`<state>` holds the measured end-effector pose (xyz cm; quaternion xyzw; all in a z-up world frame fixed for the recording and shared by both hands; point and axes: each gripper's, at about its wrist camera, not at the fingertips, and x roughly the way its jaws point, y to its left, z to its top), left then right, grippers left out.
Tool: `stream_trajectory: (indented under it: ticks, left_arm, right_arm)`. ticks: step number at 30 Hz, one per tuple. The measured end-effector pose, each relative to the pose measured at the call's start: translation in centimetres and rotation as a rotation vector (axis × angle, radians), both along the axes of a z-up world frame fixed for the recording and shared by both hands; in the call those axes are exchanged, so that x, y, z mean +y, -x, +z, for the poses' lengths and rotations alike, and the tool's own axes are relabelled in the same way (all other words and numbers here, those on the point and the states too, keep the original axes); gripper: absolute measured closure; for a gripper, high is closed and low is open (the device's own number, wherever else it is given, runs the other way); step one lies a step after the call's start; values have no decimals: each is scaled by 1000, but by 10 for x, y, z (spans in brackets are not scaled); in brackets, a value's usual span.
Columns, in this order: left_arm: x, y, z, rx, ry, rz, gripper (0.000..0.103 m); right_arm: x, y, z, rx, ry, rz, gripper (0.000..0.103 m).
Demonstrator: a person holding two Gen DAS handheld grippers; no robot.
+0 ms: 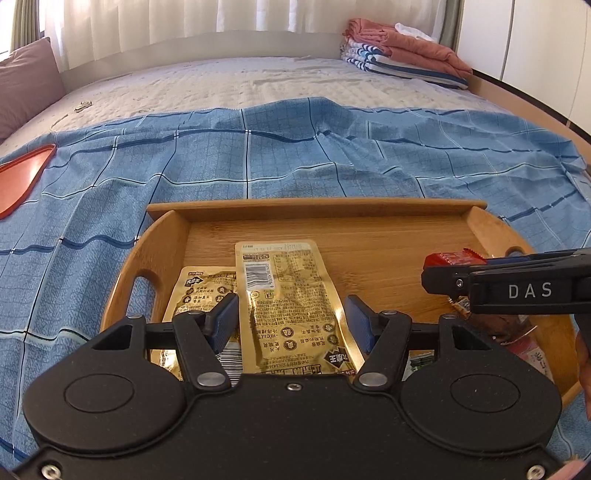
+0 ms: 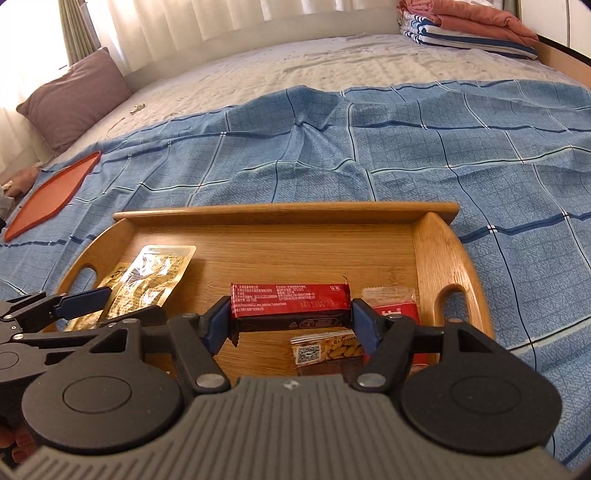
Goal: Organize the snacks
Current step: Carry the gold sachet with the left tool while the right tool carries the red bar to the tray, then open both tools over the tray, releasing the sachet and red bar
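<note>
A wooden tray [image 1: 314, 208] [image 2: 277, 216] rests on the blue checked cloth. My left gripper [image 1: 290, 325] [image 2: 110, 306] is shut across the width of a gold foil pouch [image 1: 291, 295] [image 2: 155, 273], low over the tray's left half. That pouch lies partly over a second gold pouch [image 1: 195, 291]. My right gripper [image 2: 290, 319] [image 1: 443, 277] is shut on a red snack bar [image 2: 291, 302] [image 1: 454, 258], one pad at each end, over the tray's right half. Beneath it lie a red-and-white packet [image 2: 395, 310] and a peanut packet [image 2: 332, 347].
An orange flat tray [image 1: 22, 177] [image 2: 51, 195] lies on the cloth at far left. Folded blankets [image 1: 402, 55] [image 2: 469, 26] are stacked at the bed's back right. A mauve pillow [image 2: 74, 99] sits at the back left. The tray's far half is bare wood.
</note>
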<state>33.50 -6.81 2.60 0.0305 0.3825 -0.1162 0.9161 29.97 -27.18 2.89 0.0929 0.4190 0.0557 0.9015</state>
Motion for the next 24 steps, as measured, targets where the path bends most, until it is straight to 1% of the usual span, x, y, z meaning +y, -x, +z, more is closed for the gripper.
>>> stream_trajectory:
  ticks: [6,15,18,19,21,22,24]
  left_arm:
    - [-1,-1,-3,-9,-10,-7,43]
    - [-2,0,-4,-17,-17,-11,41]
    - [-2,0,-5,-12,-16,-6,39]
    - [-2,0,-5,-10,-14,-6,38]
    - [-1,2,-4,-8,-6,-10,24]
    - [-1,3,-4,-6,0,-7,21]
    - [1,6,-2,-4,6,-2,19]
  right_arm:
    - [-2,-1,-8,3,-2,-10,31]
    - [-1,-1,-9,-9,5,-14,30]
    - [0,0,-9,-14,11,-13,25]
    - [0,0,-9,-15,14,-13,23]
    - [0,2,-9,-27,6,-13,20]
    - [0,3,-8,-34,0,-17,18]
    - [-1,5,-6,-39,-14,-24,17]
